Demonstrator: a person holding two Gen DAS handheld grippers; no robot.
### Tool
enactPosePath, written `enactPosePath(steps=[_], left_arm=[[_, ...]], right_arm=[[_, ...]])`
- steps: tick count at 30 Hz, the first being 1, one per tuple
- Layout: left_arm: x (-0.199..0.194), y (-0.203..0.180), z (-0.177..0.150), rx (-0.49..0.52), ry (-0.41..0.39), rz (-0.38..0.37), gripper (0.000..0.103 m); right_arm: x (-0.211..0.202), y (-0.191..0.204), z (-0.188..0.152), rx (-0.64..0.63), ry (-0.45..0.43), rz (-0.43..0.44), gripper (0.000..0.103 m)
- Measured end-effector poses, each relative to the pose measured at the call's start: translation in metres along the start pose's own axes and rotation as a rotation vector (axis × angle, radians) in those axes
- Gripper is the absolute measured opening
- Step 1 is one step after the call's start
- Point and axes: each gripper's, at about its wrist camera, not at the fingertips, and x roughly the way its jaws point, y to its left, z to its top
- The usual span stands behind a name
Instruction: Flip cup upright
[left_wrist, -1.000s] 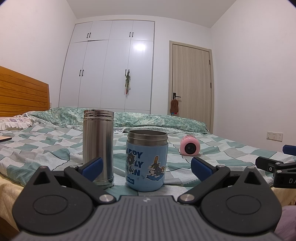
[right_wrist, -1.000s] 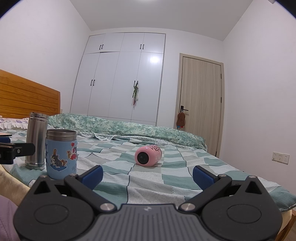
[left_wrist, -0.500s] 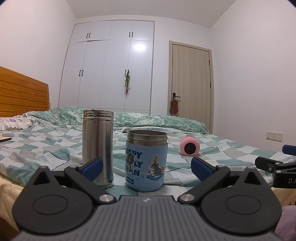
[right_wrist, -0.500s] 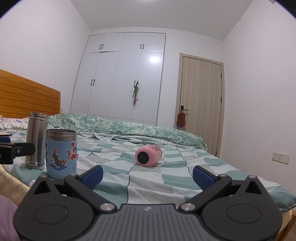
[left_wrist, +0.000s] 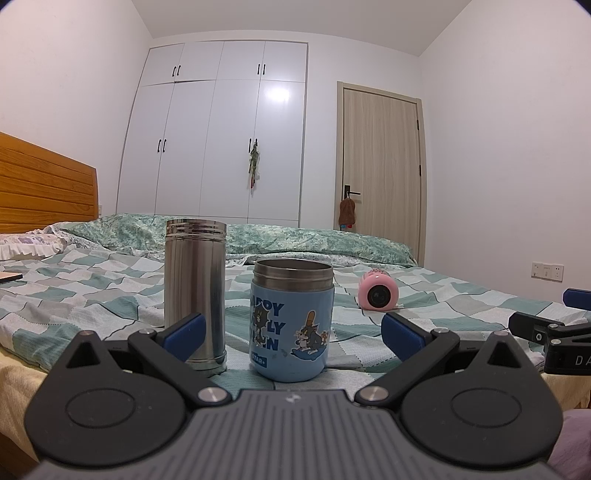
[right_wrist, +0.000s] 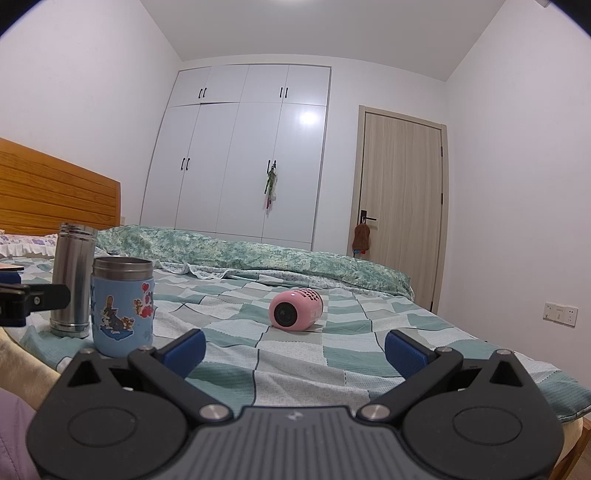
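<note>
A pink cup (right_wrist: 295, 309) lies on its side on the checked bedspread, its mouth facing me; it also shows in the left wrist view (left_wrist: 378, 293). A blue cartoon cup (left_wrist: 291, 319) stands upright, with a tall steel cup (left_wrist: 195, 284) upright to its left; both also show in the right wrist view, the blue cup (right_wrist: 122, 301) and the steel cup (right_wrist: 74, 278). My left gripper (left_wrist: 291, 332) is open and empty just in front of the blue cup. My right gripper (right_wrist: 293, 350) is open and empty, short of the pink cup.
The bed (right_wrist: 332, 354) fills the foreground, with a wooden headboard (right_wrist: 55, 195) at left. A rolled green quilt (right_wrist: 258, 254) lies across the far side. A white wardrobe (right_wrist: 240, 155) and a door (right_wrist: 402, 206) stand behind. The right gripper's fingertip (left_wrist: 535, 332) shows at the right in the left wrist view.
</note>
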Motion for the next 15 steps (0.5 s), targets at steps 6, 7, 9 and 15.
enactPosePath(steps=[6, 7, 9, 15], left_arm=[[-0.0005, -0.0011, 0.0009, 0.005, -0.004, -0.002, 0.103], [-0.0003, -0.0033, 0.0036, 0.005, -0.007, -0.006, 0.103], [-0.0021, -0.0032, 0.0003, 0.006, -0.011, -0.011, 0.103], [-0.0014, -0.0051, 0.0021, 0.018, 0.004, -0.008, 0.103]], right_arm=[[-0.0006, 0.0002, 0.0000, -0.001, 0.000, -0.001, 0.103], [-0.0005, 0.0003, 0.0000, -0.002, 0.000, -0.001, 0.103], [0.0000, 0.0012, -0.0001, -0.005, 0.002, -0.005, 0.103], [0.0017, 0.0065, 0.0010, -0.007, 0.020, 0.005, 0.103]])
